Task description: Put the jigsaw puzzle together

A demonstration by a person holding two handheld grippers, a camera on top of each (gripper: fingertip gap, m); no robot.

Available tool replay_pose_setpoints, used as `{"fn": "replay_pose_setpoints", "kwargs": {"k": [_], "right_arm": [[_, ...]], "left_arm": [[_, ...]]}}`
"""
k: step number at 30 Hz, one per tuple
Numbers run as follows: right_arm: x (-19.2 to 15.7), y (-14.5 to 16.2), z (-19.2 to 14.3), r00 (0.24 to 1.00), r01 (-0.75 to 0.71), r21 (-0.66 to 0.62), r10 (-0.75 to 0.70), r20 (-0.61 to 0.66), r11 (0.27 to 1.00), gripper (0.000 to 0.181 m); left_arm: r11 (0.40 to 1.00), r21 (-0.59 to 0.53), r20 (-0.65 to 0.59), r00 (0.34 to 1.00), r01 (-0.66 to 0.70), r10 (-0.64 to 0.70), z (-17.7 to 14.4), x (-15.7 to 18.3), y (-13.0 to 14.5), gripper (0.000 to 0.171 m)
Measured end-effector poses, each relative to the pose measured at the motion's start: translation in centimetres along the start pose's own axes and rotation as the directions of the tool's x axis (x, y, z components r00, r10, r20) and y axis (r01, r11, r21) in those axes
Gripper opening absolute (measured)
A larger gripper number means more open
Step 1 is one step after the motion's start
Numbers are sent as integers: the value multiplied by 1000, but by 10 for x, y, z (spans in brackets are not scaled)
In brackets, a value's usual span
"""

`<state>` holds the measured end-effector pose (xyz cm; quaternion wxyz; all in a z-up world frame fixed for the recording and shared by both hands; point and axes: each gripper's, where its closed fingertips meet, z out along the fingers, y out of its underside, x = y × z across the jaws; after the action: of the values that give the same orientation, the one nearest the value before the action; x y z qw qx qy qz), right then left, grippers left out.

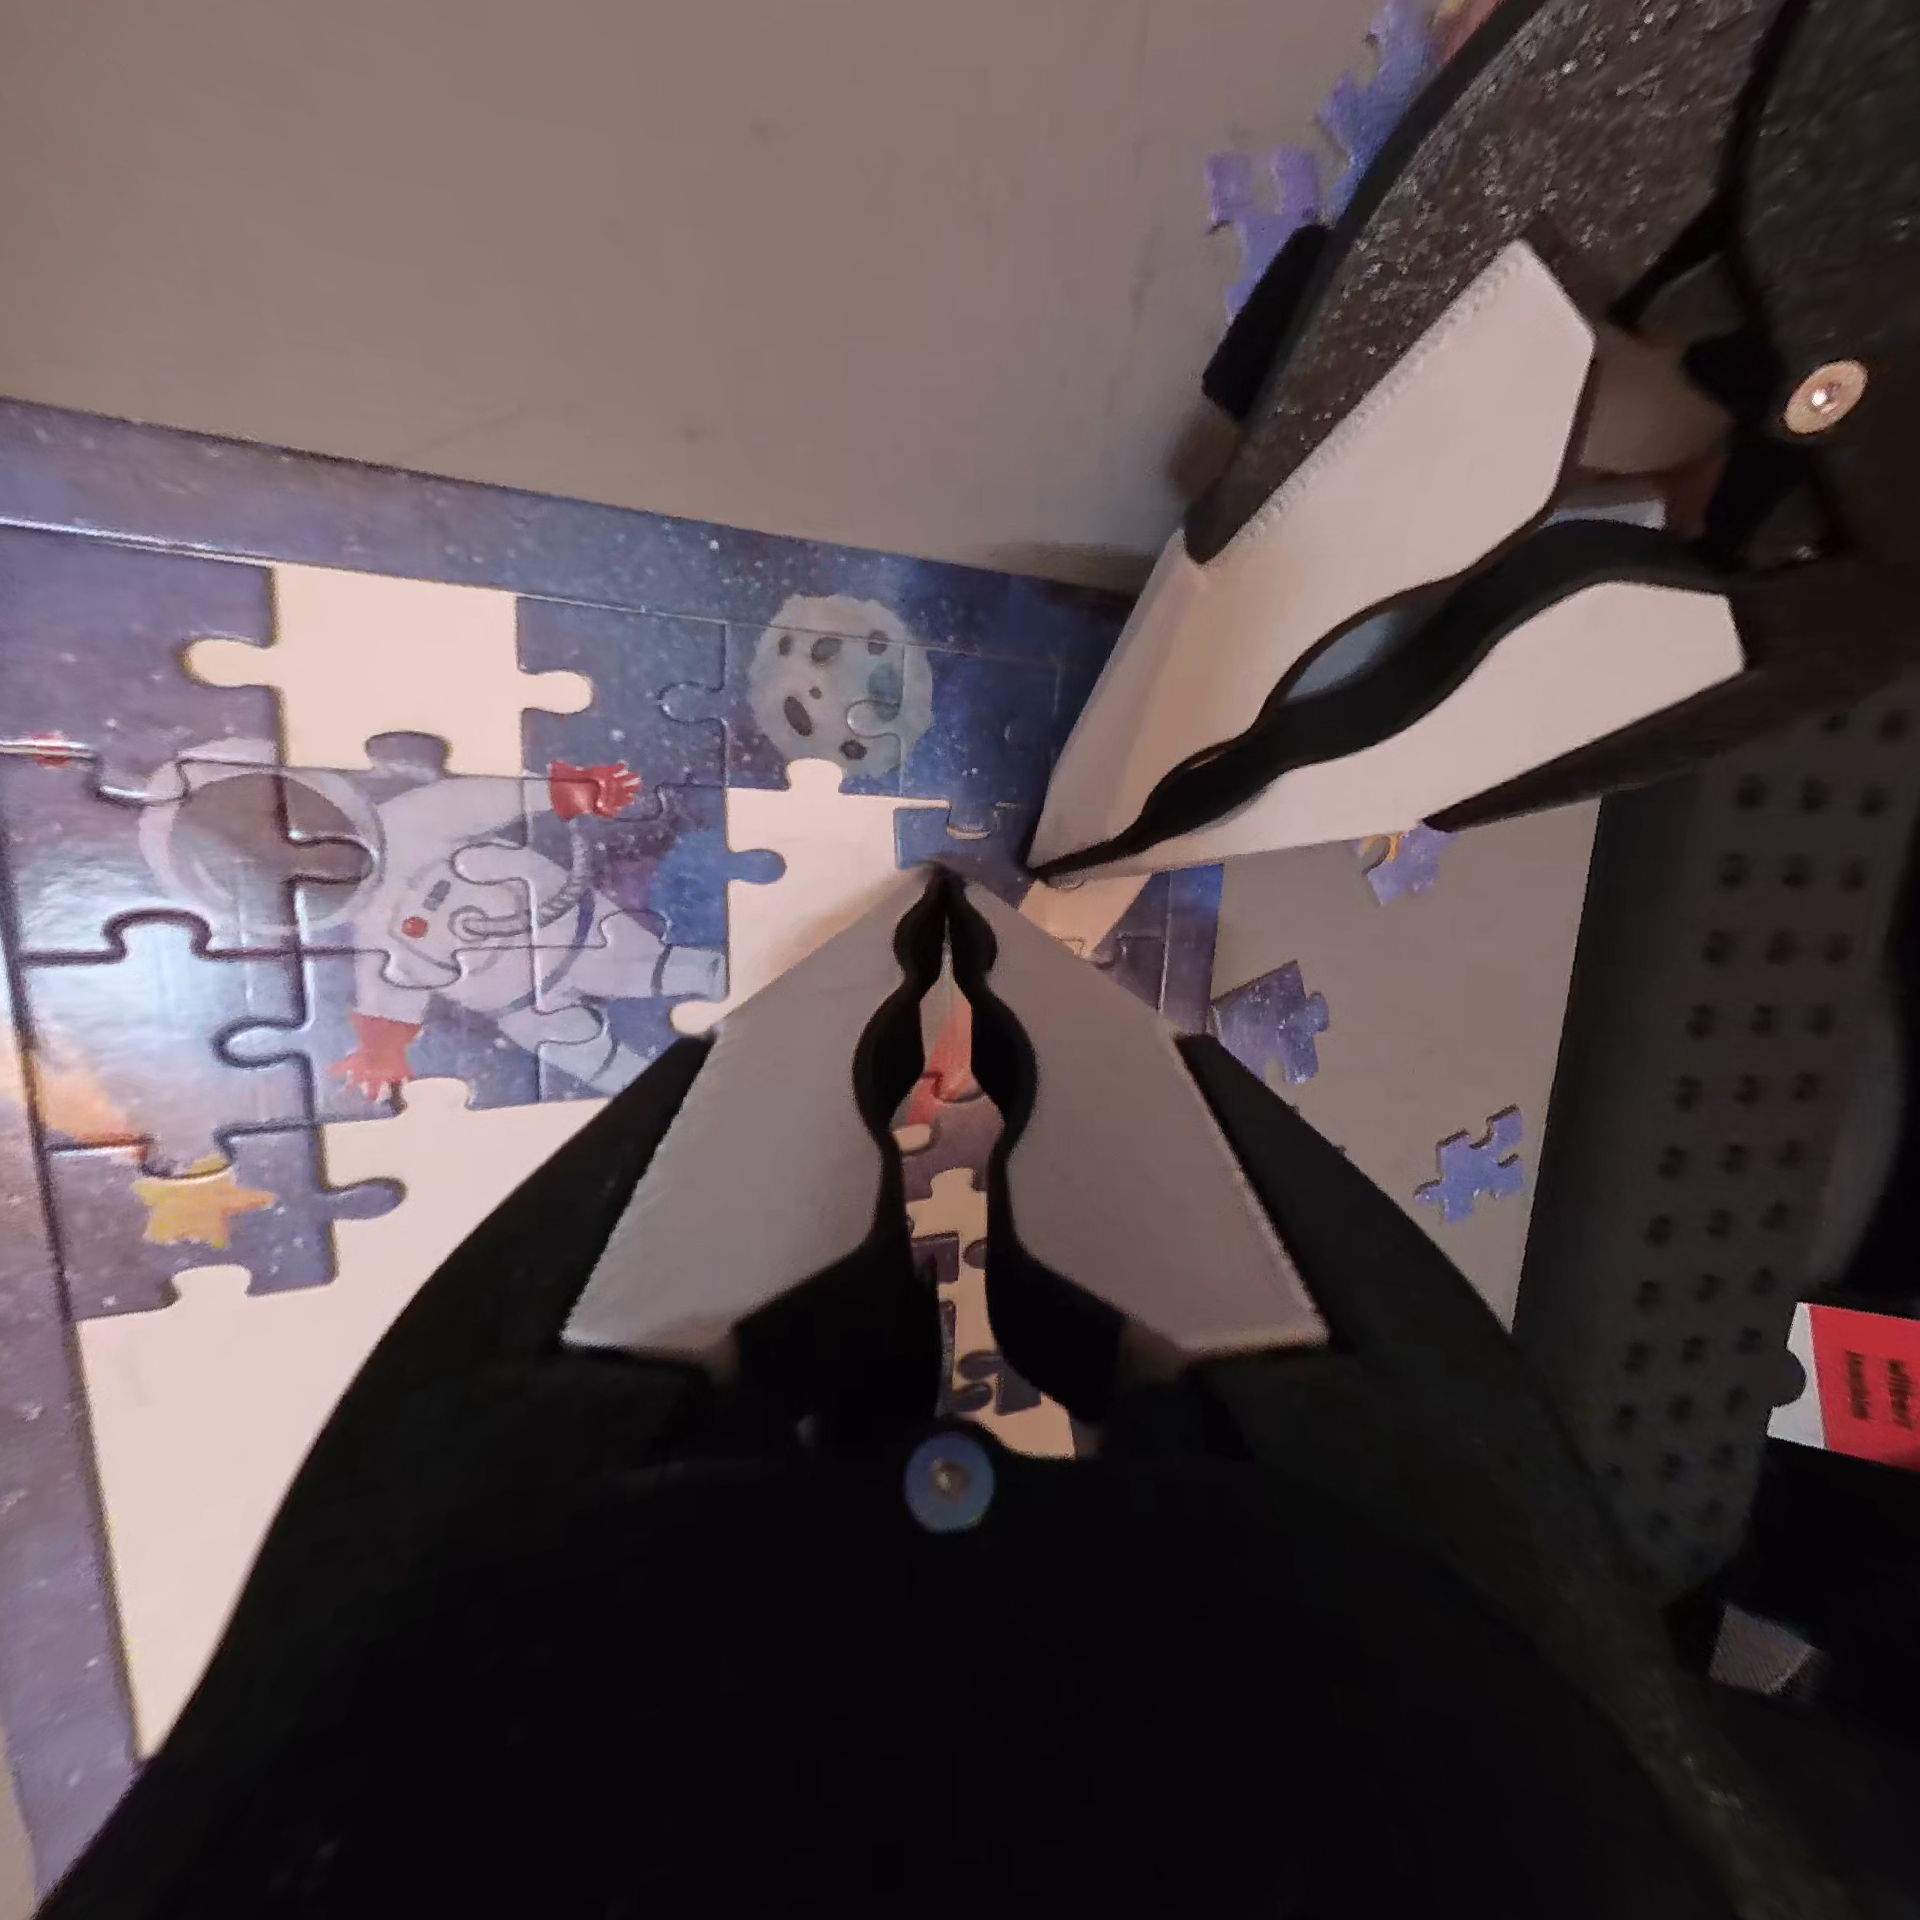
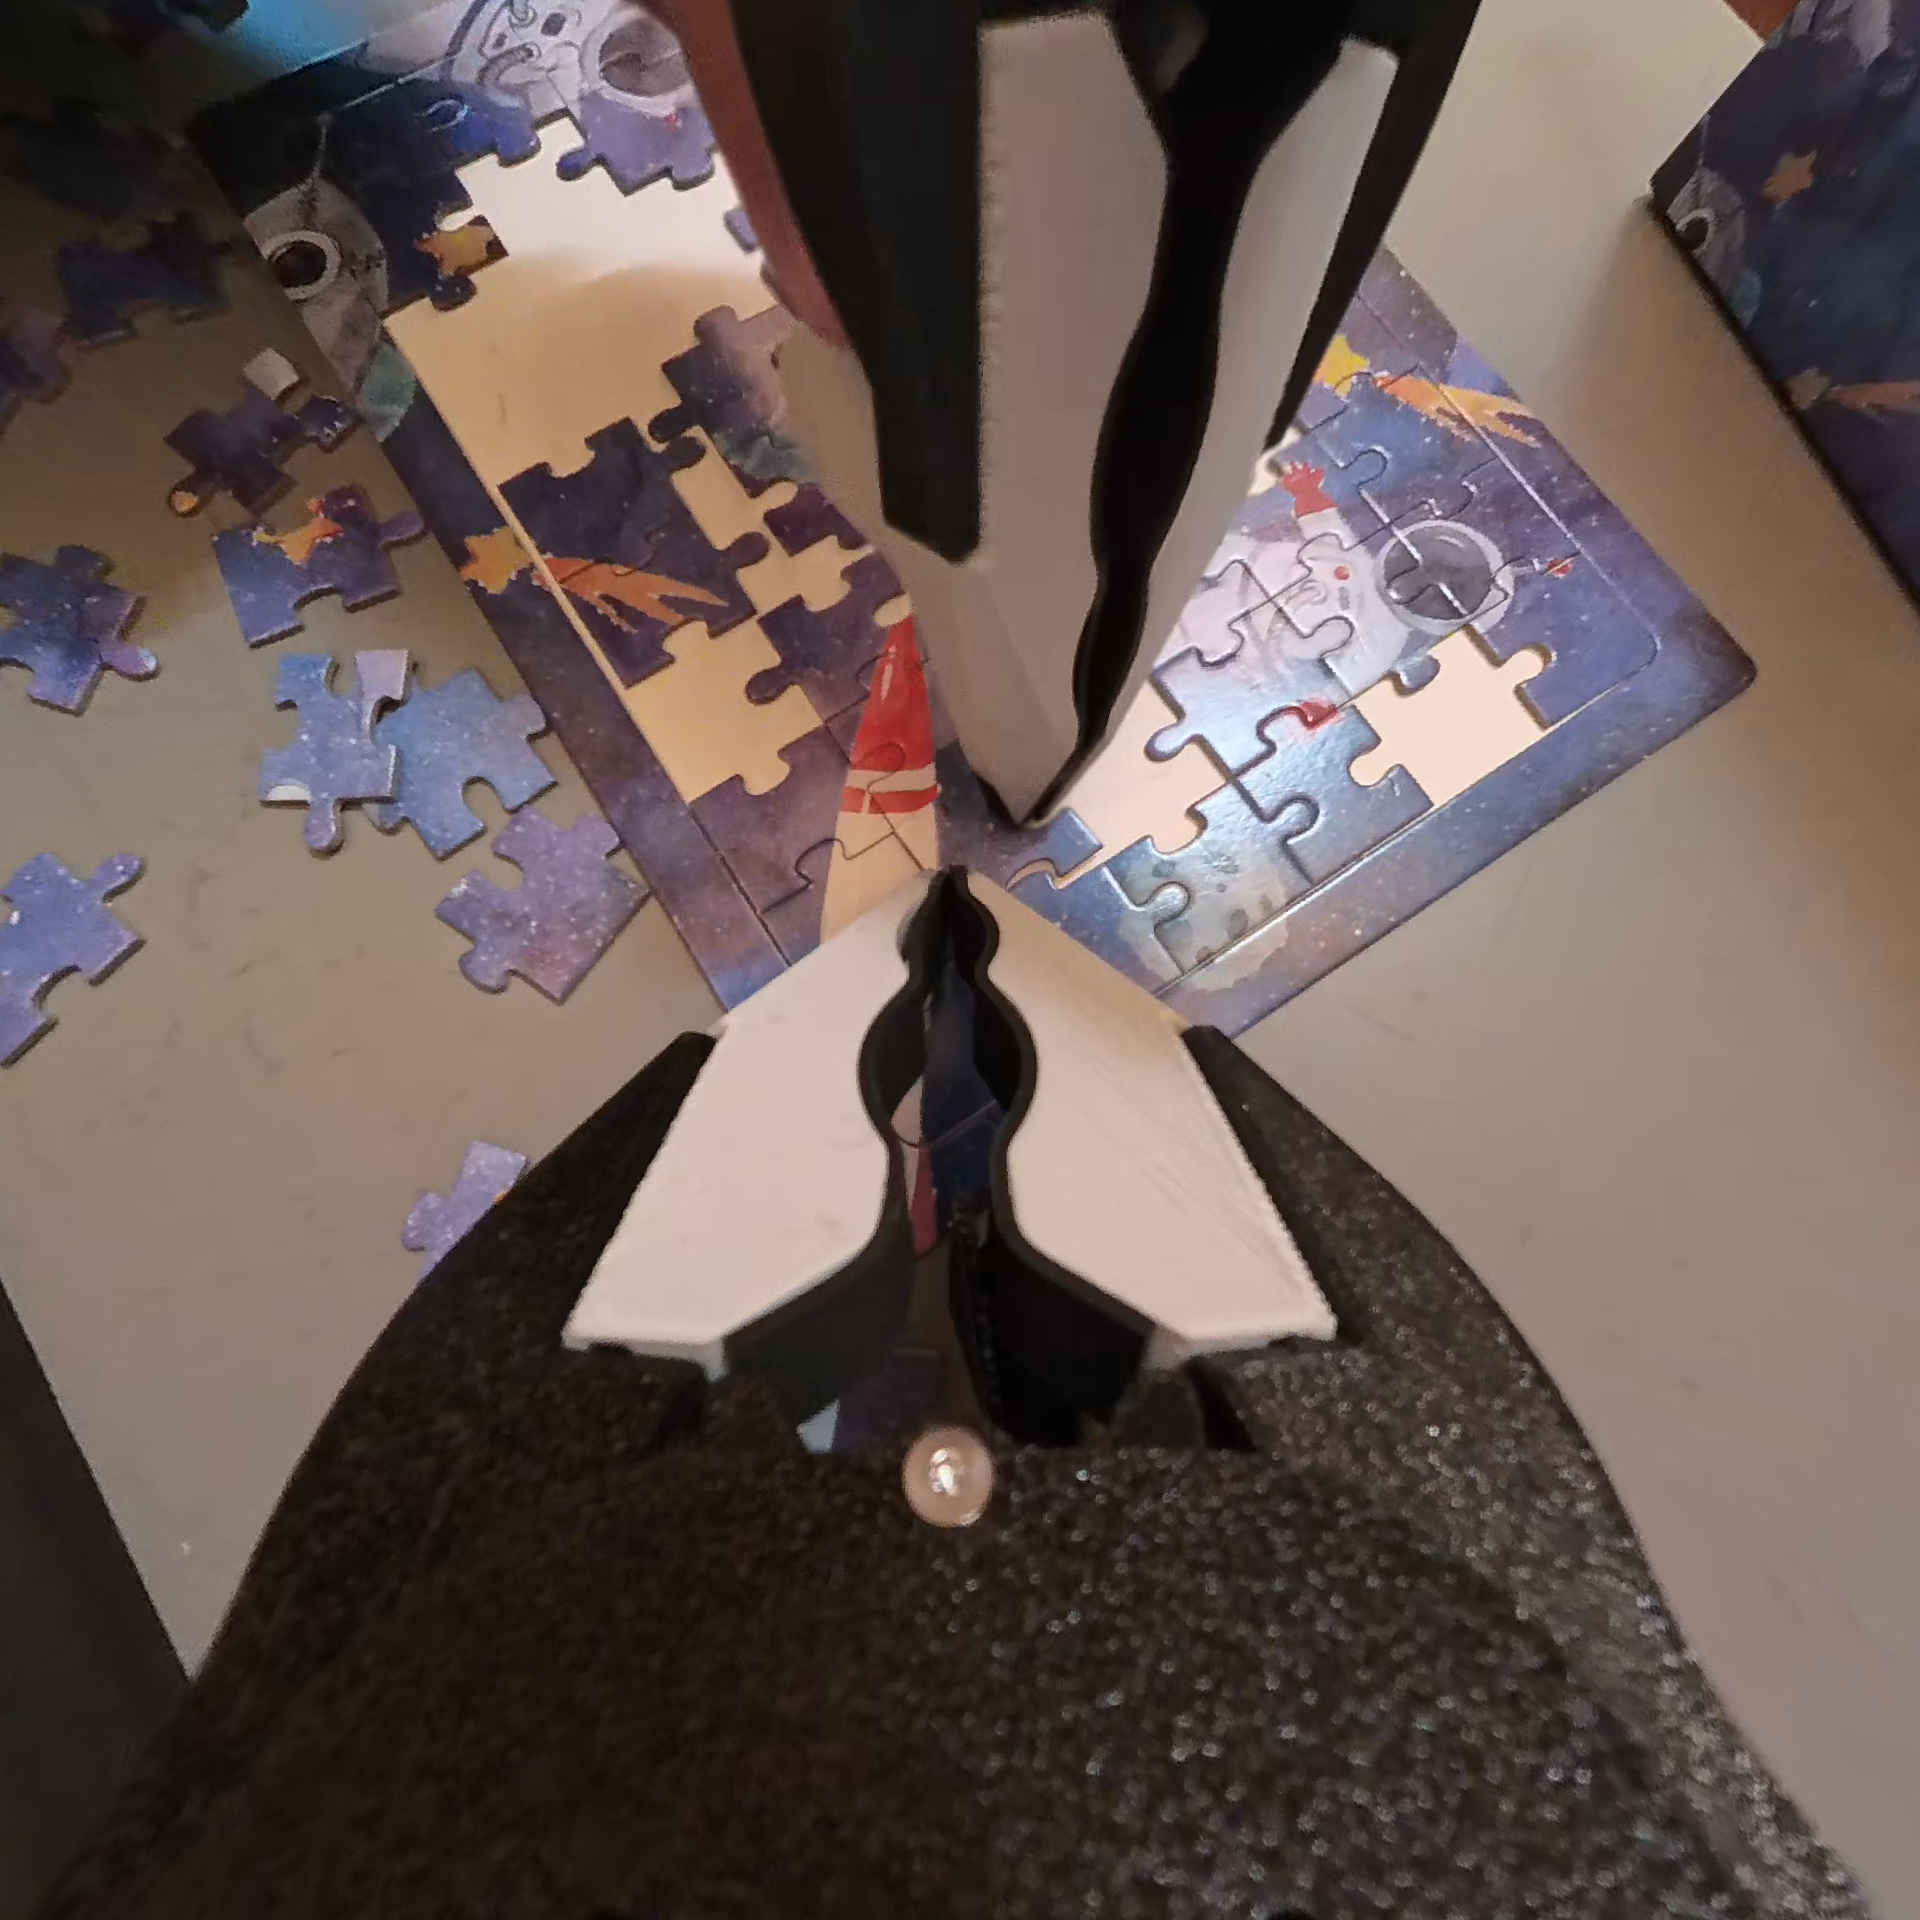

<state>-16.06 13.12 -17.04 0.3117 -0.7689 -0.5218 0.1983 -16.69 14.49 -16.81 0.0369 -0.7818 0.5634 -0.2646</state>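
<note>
Both tips down on one dark-blue puzzle piece (image 1: 951, 836) in the space-themed jigsaw tray (image 2: 1621, 675): left gripper (image 1: 943, 883) and right gripper (image 2: 951, 883) pinched closed.

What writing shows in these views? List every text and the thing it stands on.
Red label, right edge of the left wrist view: dark writing, too blurred to read.
Jigsaw puzzle: large letters low on the board, mostly hidden behind the left tongs; unreadable.
Right wrist view: no writing visible.
</note>
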Motion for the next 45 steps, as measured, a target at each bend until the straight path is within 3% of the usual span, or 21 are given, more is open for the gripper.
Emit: {"fn": "replay_pose_setpoints", "kwargs": {"k": [10, 16, 21, 26, 31, 34, 37, 40, 42, 45], "right_arm": [[-2, -1, -1, 1000, -6, 6, 6, 20, 1000, 0], [10, -11, -9, 999, -26, 62, 28, -33, 998, 0], [5, 0, 0, 1000, 13, 2, -13, -29, 1000, 0], [8, 0, -1, 1000, -6, 0, 6, -28, 1000, 0], [12, -9, -15, 998, -1, 59, 5, -70, 998, 0], [19, -18, -29, 993, -4, 129, 19, -115, 992, 0], [22, -22, -34, 993, -33, 158, 51, -110, 987, 0], [23, -19, -36, 992, -71, 157, 86, -91, 985, 0], [22, -19, -40, 990, -89, 160, 105, -93, 983, 0], [13, -16, -47, 987, -136, 143, 147, -68, 980, 5]], "left_arm": [[999, 41, -10, 1000, -22, 22, -4, 5, -1, 0], [999, 44, 24, 999, -22, 20, -1, 1, 6, 0], [998, 56, 9, 1000, 6, -7, -3, -1, 5, 0], [988, 155, 88, 996, -5, -9, -37, 3, 7, 0], [969, 246, 414, 905, -9, -96, -92, 19, 52, 8], [940, 337, 517, 826, 44, -224, -117, 49, 97, 16], [876, 459, 519, 755, 148, -400, -118, 82, 140, 17], [778, 572, 466, 678, 259, -568, -99, 110, 176, 19], [729, 629, 445, 644, 269, -622, -86, 119, 190, 19], [671, 708, 484, 541, 220, -688, -85, 114, 207, 19]]}}
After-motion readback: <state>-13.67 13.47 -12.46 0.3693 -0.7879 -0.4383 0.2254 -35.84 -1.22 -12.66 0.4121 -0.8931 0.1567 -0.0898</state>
